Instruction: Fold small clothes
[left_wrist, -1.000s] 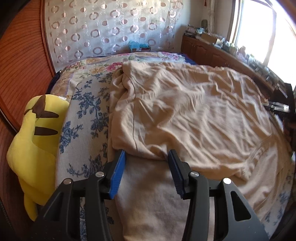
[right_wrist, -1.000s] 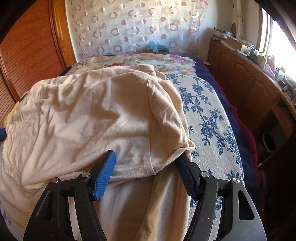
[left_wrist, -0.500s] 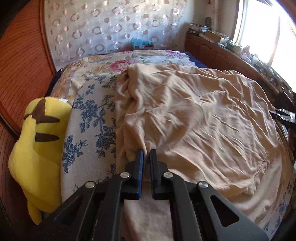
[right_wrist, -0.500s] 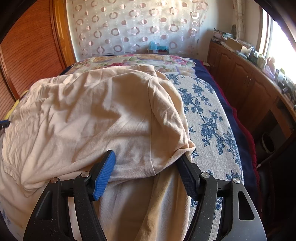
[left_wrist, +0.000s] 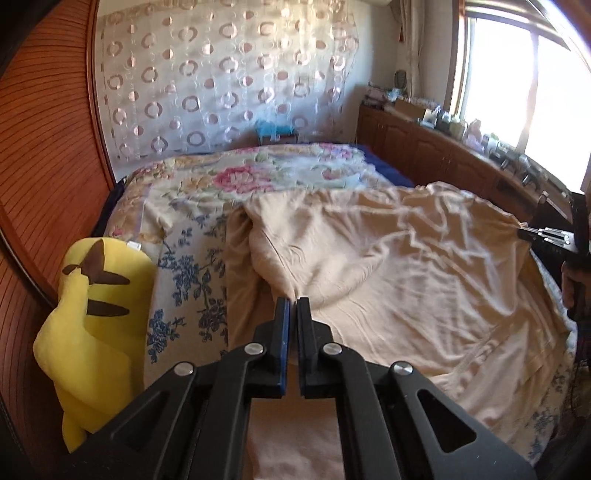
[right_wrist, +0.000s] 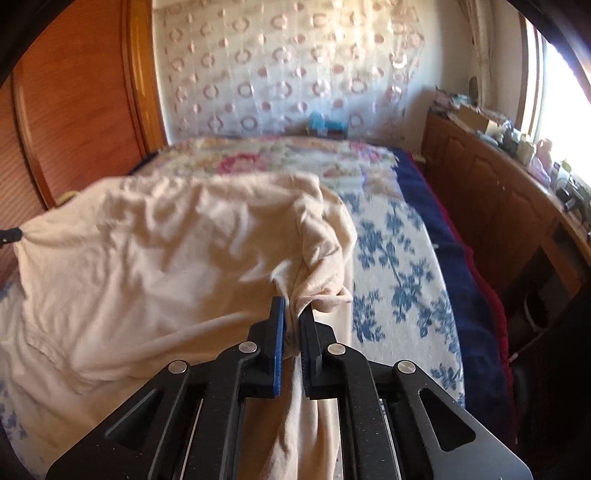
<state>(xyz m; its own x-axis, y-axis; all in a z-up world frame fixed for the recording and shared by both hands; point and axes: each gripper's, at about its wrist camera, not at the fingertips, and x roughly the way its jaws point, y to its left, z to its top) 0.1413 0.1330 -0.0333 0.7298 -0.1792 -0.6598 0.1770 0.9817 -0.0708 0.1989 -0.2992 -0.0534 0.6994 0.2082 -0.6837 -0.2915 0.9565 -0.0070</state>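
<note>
Left wrist: left gripper (left_wrist: 292, 301) fingers pinched on a fold of the crumpled beige cotton garment (left_wrist: 388, 280), spread over a floral blue-and-white bedspread (left_wrist: 184, 273). Yellow plush toy (left_wrist: 92, 325) left. Right wrist: right gripper (right_wrist: 291, 308), jaws just closed, clamps bunched garment (right_wrist: 166, 266) edge; wooden cabinets (right_wrist: 491, 199) along window side.

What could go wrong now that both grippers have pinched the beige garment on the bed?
1. The right hand-held gripper holds a bunched wad of the beige garment; several layers may lift together and skew the fold.
2. The left hand-held gripper pinches only a thin edge, which could slip out.
3. The cloth looks wrinkled, so creases may be folded in.
</note>
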